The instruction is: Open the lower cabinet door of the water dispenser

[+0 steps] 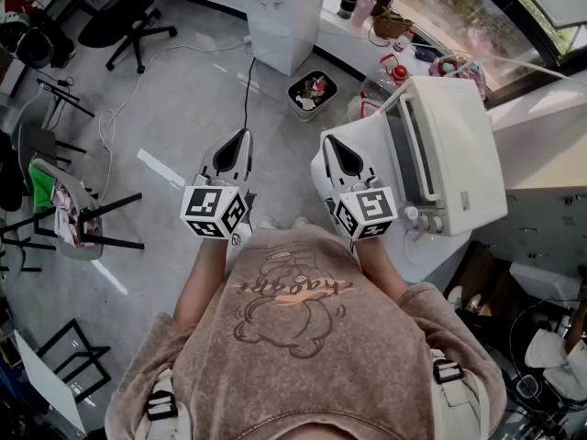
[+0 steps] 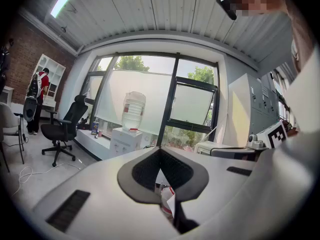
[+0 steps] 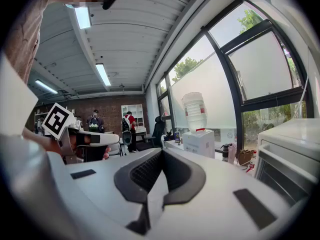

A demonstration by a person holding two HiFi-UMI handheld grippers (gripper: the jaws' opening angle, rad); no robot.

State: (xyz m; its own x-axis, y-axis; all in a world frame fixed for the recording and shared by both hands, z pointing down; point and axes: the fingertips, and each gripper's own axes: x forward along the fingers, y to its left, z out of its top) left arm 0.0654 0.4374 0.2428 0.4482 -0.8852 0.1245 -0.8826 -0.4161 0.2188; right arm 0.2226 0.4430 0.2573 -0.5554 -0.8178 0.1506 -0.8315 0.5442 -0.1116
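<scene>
The white water dispenser [image 1: 280,12] stands across the floor by the window wall, well ahead of both grippers. It carries a clear bottle [image 2: 133,110] on top, and its lower front looks closed. It also shows in the right gripper view, as the water dispenser [image 3: 198,140]. My left gripper [image 1: 243,136] and right gripper [image 1: 328,141] are held side by side at chest height, pointing roughly level toward it. The left gripper [image 2: 160,150] is shut with nothing in it. The right gripper [image 3: 161,152] is also shut and holds nothing.
A white oven [image 1: 447,154] sits on a round white table [image 1: 431,250] close at my right. A small bin of rubbish [image 1: 312,93] and a black cable [image 1: 246,90] lie on the floor before the dispenser. An office chair [image 1: 128,12] and a chair with clothes [image 1: 69,214] stand left.
</scene>
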